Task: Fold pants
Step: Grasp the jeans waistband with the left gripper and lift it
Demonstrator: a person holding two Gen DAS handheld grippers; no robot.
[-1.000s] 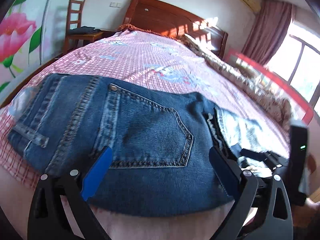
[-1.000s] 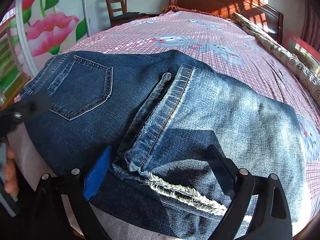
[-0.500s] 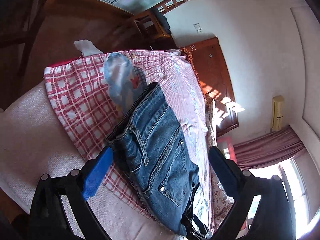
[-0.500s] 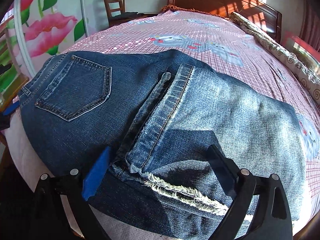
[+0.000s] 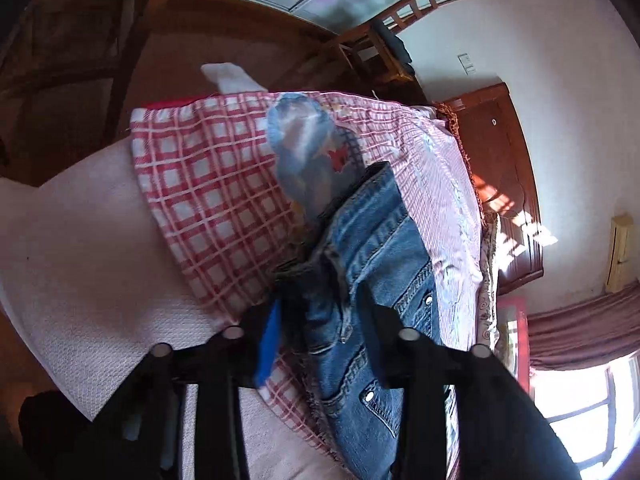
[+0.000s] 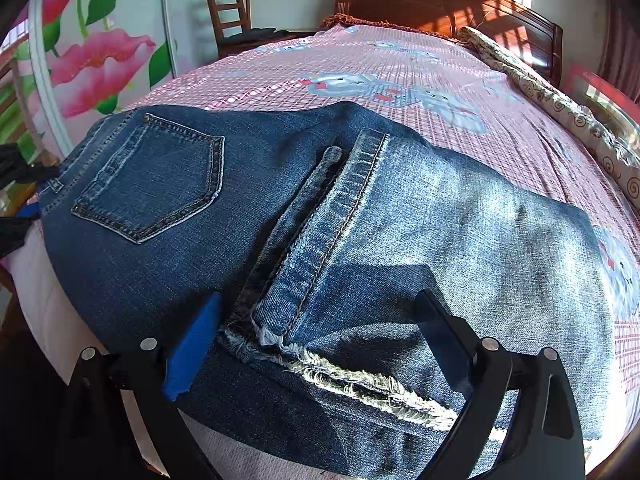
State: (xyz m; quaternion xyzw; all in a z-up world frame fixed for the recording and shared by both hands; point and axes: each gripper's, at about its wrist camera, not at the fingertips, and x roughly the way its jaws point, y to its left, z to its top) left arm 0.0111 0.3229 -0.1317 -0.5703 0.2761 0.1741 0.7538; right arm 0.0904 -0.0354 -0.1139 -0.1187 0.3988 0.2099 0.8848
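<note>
Blue jeans (image 6: 328, 240) lie folded on the bed, back pocket at left, frayed hems at the near edge. My right gripper (image 6: 320, 344) is open, hovering over the frayed hems at the near edge, holding nothing. In the left wrist view the jeans (image 5: 376, 280) show edge-on from the waistband end. My left gripper (image 5: 320, 340) has closed its fingers onto the waistband corner, with denim between the blue pad and the black finger. The left gripper also shows at the left edge of the right wrist view (image 6: 20, 200).
The bed has a pink checked sheet (image 6: 400, 76) over a white mattress (image 5: 80, 260). A wooden headboard (image 6: 440, 4) and patterned pillow roll (image 6: 560, 112) lie beyond. A wooden chair (image 6: 232, 16) stands by the flowered wall. Wooden floor (image 5: 200, 40) lies left of the bed.
My left gripper swung around to the waistband end, moved in and closed on the waistband corner. My right gripper stayed open over the hems.
</note>
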